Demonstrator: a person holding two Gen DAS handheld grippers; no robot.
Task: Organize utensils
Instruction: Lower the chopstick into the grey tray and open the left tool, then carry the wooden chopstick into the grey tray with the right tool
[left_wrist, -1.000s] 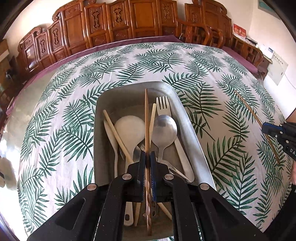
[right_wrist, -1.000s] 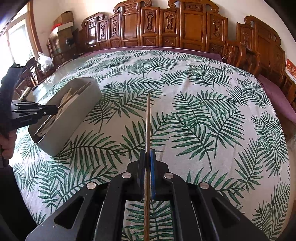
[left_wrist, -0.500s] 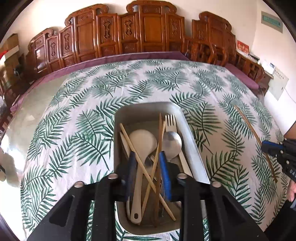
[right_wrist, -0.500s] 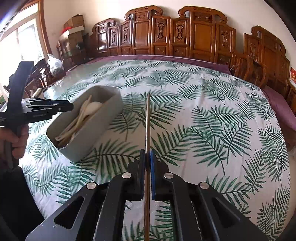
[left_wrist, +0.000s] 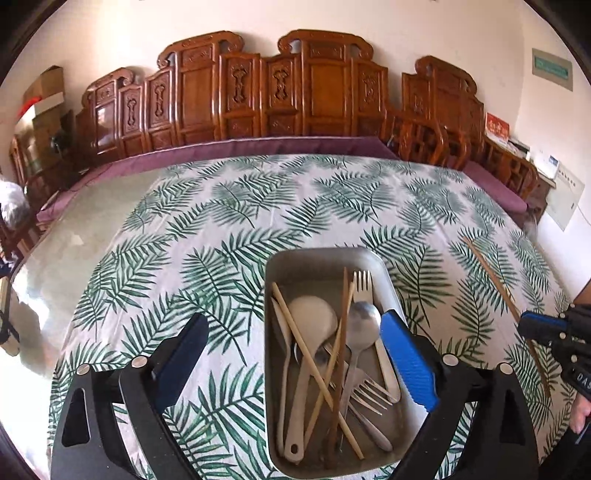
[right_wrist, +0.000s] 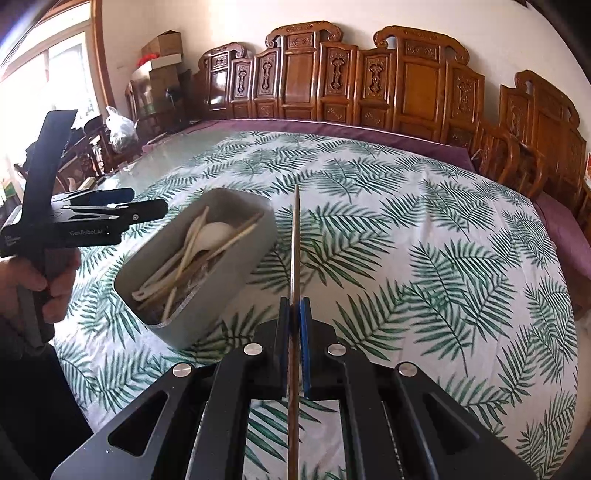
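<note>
A grey bin (left_wrist: 325, 258) on the leaf-print tablecloth holds several utensils: a white ladle (left_wrist: 312, 317), a metal spoon (left_wrist: 364, 323), forks and chopsticks, among them a dark wooden chopstick (left_wrist: 343, 332). My left gripper (left_wrist: 295, 354) is wide open and empty above the bin's near left. My right gripper (right_wrist: 294, 314) is shut on a brown chopstick (right_wrist: 295, 236), held above the cloth just right of the bin (right_wrist: 221, 295). In the left wrist view the right gripper (left_wrist: 543, 326) and its chopstick (left_wrist: 491, 273) show at the far right.
The round table (right_wrist: 406, 240) carries the leaf-print cloth, with bare glass (left_wrist: 66, 251) at its left. Carved wooden chairs (left_wrist: 295, 92) ring the far side. Boxes and a bag (right_wrist: 118, 129) stand at the back left.
My left gripper let go of the dark chopstick into the bin, opened wide and drew back up. My right gripper, still shut on its chopstick, moved closer to the bin.
</note>
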